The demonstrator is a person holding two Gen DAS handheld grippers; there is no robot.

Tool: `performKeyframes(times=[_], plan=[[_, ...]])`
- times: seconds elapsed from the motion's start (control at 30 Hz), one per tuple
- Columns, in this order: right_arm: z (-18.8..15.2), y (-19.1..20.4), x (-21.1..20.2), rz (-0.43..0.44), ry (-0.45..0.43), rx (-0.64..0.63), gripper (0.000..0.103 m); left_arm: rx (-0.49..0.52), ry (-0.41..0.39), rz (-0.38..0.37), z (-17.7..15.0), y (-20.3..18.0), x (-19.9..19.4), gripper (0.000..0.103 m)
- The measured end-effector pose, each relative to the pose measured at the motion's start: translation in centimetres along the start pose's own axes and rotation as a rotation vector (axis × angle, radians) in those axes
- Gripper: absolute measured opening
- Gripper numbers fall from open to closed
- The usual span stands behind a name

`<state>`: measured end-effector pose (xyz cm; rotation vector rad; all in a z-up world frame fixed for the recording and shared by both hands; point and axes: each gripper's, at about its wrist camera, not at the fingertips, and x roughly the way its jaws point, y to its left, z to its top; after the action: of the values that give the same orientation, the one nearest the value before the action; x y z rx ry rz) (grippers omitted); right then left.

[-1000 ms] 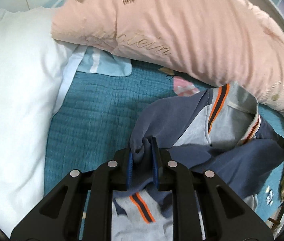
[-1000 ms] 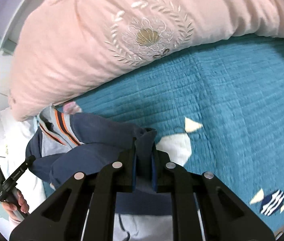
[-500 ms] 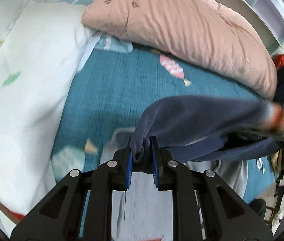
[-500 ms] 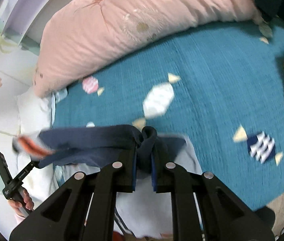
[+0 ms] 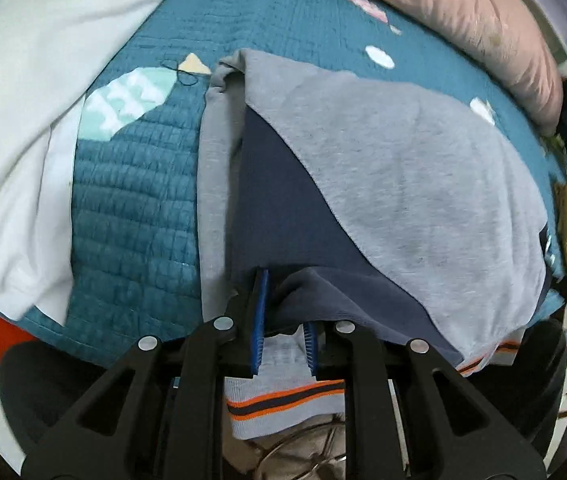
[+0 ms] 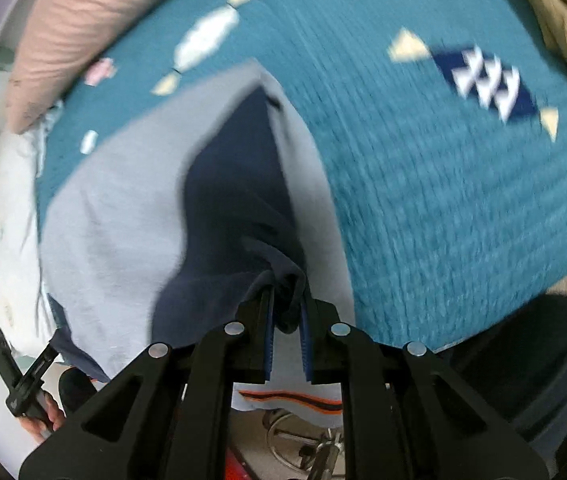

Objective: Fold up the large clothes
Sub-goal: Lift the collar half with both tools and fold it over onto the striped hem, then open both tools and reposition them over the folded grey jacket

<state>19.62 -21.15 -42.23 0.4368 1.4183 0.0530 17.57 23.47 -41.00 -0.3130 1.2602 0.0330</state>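
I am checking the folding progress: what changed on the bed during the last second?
The sweatshirt, bunched near the pink pillow before, was lifted and pulled toward the bed's near edge and now lies spread. Unchanged: left gripper and right gripper still pinch navy fabric.
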Motion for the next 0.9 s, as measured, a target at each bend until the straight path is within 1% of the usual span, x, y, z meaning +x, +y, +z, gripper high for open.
performKeyframes(times=[0.1,0.17,0.23,0.33,0.37,0.43,0.47,0.5,0.53,0.57,0.63,0.73,0.8,0.9], plan=[[-0.9,-0.4,1.2,-0.013,0.000,0.003,0.010,-0.023,-0.009,-0.033,-0.2,0.7,0.0,0.017],[-1.1,0.0,1.6,-0.037,-0.006,-0.008,0.010,-0.016,-0.009,-0.035,-0.1,0.7,-0.1,0.017],[-0.9,0.5,1.3,-0.055,-0.007,-0.019,0.010,0.006,-0.015,-0.011,-0.2,0.4,-0.5,0.017],[-0.9,1.1,0.7,-0.063,-0.011,-0.054,0.011,0.039,-0.023,0.054,-0.4,-0.3,-1.6,0.017],[-0.9,1.1,0.4,-0.062,-0.010,-0.062,0.013,0.046,-0.019,0.067,-0.6,-0.2,-1.9,0.017],[-1.1,1.0,-0.3,-0.049,-0.008,-0.069,0.014,0.059,-0.012,0.113,-0.7,-0.5,-2.5,0.025],[-1.3,0.9,-0.6,-0.051,0.002,-0.071,0.017,0.061,-0.013,0.131,-0.9,-0.5,-2.8,0.035],[-1.5,0.9,-1.0,-0.049,0.007,-0.074,0.018,0.060,-0.016,0.146,-1.1,-0.4,-3.2,0.049],[-1.7,0.7,-1.7,-0.036,0.000,-0.074,0.020,0.058,-0.019,0.157,-1.3,-0.3,-3.6,0.055],[-1.9,0.6,-2.3,-0.029,-0.007,-0.070,0.020,0.058,-0.023,0.169,-1.3,-0.2,-3.9,0.066],[-2.4,0.2,-3.8,-0.027,-0.022,-0.070,0.020,0.055,-0.043,0.206,-1.5,-0.2,-5.2,0.068],[-2.4,0.5,-6.5,-0.012,-0.096,-0.073,0.020,0.031,-0.050,0.217,-1.3,-0.6,-6.5,0.069],[-2.3,0.8,-8.0,0.005,-0.125,-0.093,0.020,0.046,-0.067,0.241,-1.1,-1.6,-7.2,0.069],[-1.8,2.9,-9.4,0.026,-0.154,-0.144,0.020,0.066,-0.093,0.250,-1.0,-3.1,-8.2,0.069]])
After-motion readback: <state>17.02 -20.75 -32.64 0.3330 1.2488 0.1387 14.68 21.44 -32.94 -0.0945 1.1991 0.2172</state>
